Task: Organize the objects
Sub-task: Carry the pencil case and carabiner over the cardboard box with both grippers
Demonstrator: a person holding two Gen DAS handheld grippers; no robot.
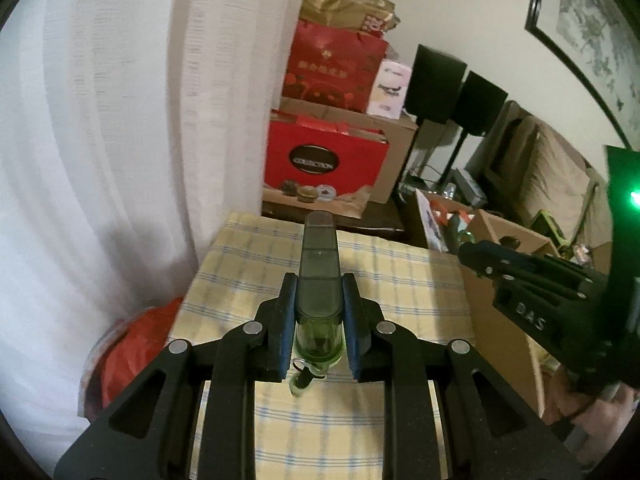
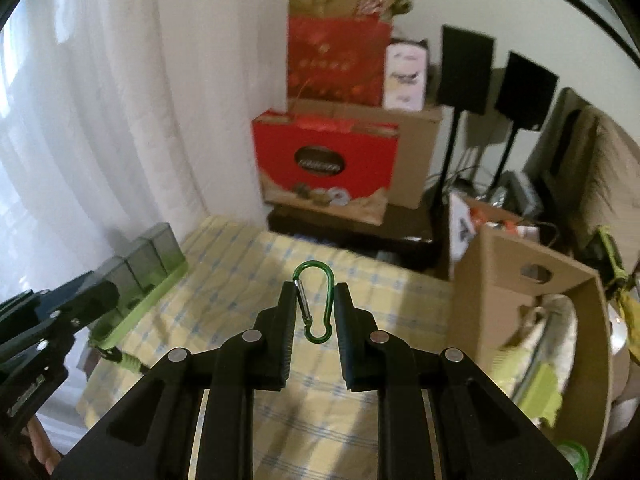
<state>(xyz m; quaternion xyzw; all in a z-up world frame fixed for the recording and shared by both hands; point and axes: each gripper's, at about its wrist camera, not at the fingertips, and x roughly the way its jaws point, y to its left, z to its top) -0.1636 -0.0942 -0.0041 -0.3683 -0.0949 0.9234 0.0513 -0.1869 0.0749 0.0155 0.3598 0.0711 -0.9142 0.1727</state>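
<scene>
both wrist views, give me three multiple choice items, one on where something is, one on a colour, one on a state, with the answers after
1. Where is the open cardboard box relative to the checked tablecloth?
A. centred on top of the cloth
B. beside the cloth, off its right edge
C. under the curtain

2. What colour is the carabiner in the right tool?
A. green with a silver gate
B. red
C. plain black

3. What is the state of the left tool?
A. open and empty
B. shut on the smoky-grey and green compartment case
C. lying flat on the cloth

Answers:
1 B, the right wrist view shows the box standing past the cloth's right edge.
2 A, the loop is green and its gate silver.
3 B, the left wrist view shows both pads pressed against the case's sides, held above the cloth.
</scene>
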